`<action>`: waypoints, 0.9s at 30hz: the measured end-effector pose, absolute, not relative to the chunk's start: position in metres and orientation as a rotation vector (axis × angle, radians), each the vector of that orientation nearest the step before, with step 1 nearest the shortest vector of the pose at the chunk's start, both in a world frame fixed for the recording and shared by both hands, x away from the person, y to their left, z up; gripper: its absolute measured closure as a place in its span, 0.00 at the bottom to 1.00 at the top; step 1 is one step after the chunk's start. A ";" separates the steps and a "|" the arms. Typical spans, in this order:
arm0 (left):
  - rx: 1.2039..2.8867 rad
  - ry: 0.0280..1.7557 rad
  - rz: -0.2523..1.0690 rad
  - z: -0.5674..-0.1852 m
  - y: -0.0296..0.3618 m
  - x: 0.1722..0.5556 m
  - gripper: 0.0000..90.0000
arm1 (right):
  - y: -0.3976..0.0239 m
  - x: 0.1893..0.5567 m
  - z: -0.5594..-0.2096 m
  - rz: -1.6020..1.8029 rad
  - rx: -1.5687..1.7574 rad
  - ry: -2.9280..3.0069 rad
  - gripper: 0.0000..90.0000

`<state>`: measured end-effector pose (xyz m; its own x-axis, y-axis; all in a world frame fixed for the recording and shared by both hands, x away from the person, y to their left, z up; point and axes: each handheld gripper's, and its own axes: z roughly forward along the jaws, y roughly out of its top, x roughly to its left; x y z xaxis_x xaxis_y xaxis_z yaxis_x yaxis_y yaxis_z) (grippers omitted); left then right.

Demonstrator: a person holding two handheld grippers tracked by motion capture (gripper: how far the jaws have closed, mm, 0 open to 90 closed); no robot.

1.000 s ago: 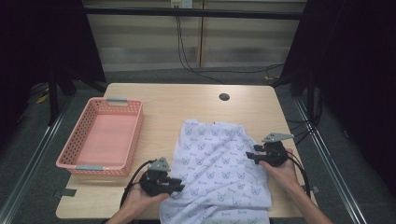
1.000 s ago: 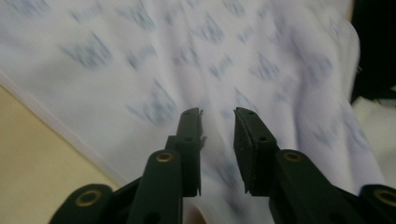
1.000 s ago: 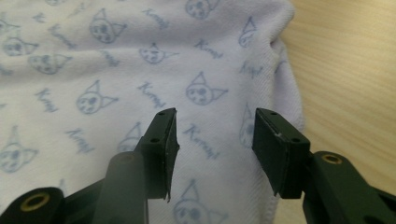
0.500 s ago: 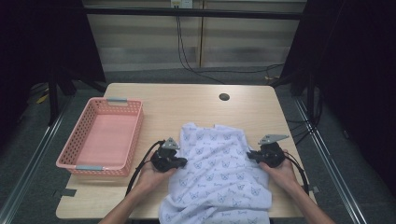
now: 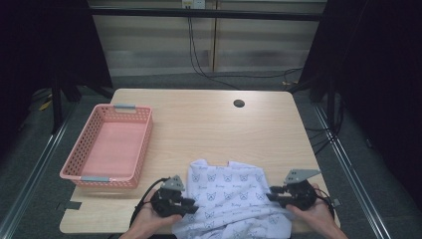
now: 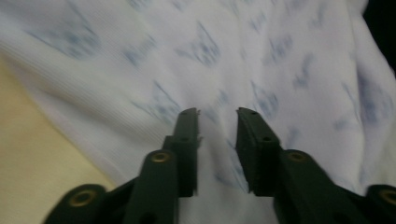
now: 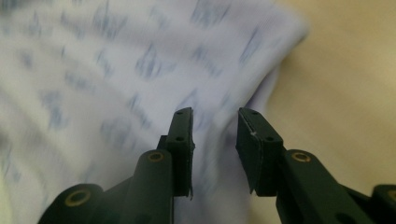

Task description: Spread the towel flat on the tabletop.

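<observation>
patterned cloth (image 5: pixel 234 201) between, perhaps loosely, hand-held grippers

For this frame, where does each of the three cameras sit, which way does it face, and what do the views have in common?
High view: fixed above the person's side, looking forward and down on the table, pink basket and printed garment; both hands show, with the left gripper and right gripper.
Left gripper view: rides the left gripper, looking along its parted jaws onto the garment.
Right gripper view: rides the right gripper, jaws parted, over the garment's edge.
Shared: all three show garment and tabletop.
</observation>
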<state>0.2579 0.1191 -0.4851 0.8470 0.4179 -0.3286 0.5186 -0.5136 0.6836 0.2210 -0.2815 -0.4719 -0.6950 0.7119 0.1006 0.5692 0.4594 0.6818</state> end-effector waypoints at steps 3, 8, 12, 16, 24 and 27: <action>2.161 0.725 -0.014 -0.483 0.113 0.286 0.71 | -0.280 0.255 -0.462 1.184 1.135 2.395 0.73; 2.113 0.826 0.121 -0.487 0.109 0.325 0.59 | -0.248 0.313 -0.470 1.185 1.128 2.428 0.69; 2.085 0.865 0.104 -0.490 0.111 0.336 0.50 | -0.221 0.330 -0.488 1.124 1.088 2.511 0.64; 2.141 0.865 0.051 -0.500 0.107 0.339 0.58 | -0.211 0.329 -0.501 1.082 1.073 2.540 0.70; 2.055 0.831 0.054 -0.481 0.118 0.342 0.93 | -0.234 0.327 -0.464 1.172 1.104 2.354 0.99; 1.973 0.823 0.121 -0.458 0.127 0.345 0.93 | -0.253 0.333 -0.443 1.182 1.141 2.219 0.99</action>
